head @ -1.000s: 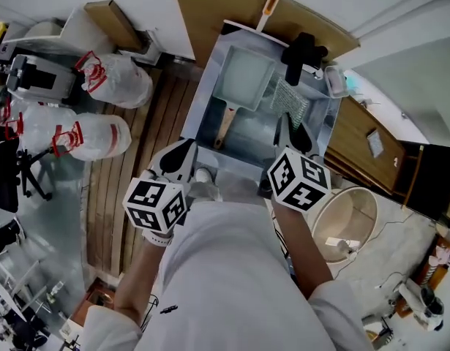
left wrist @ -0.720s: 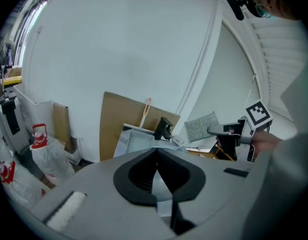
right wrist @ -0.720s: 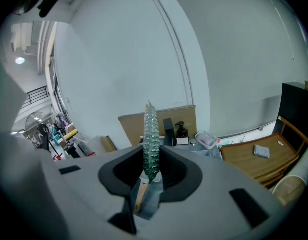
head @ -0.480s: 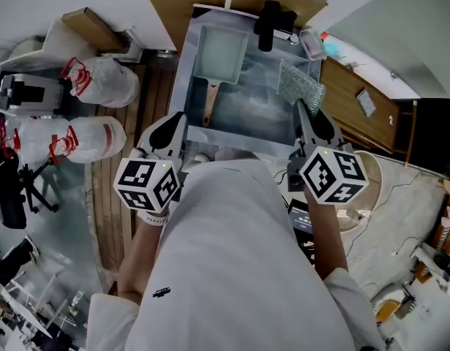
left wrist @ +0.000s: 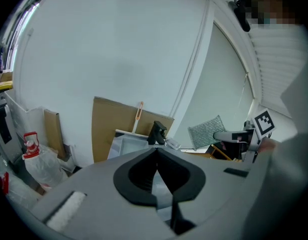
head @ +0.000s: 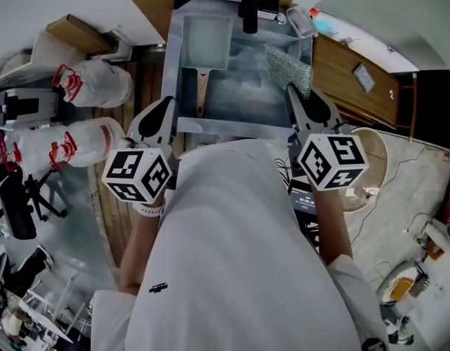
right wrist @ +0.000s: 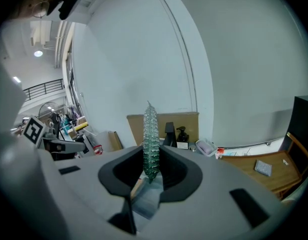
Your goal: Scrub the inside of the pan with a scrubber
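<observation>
A square pale pan with a wooden handle lies in the left half of the steel sink, which also shows in the left gripper view. My right gripper is shut on a green mesh scrubber, held over the sink's right side, apart from the pan. In the right gripper view the scrubber stands edge-on between the jaws of the right gripper. My left gripper hovers at the sink's near left corner, shut on nothing. The left gripper view also catches the scrubber.
A black faucet and a small soap dish stand at the sink's back. White tied bags and cardboard lie to the left. A wooden counter and a round bin are on the right.
My right gripper has lifted the scrubber out of the sink and carried it to the right side. Both grippers have risen; the pan has not moved in the sink.
</observation>
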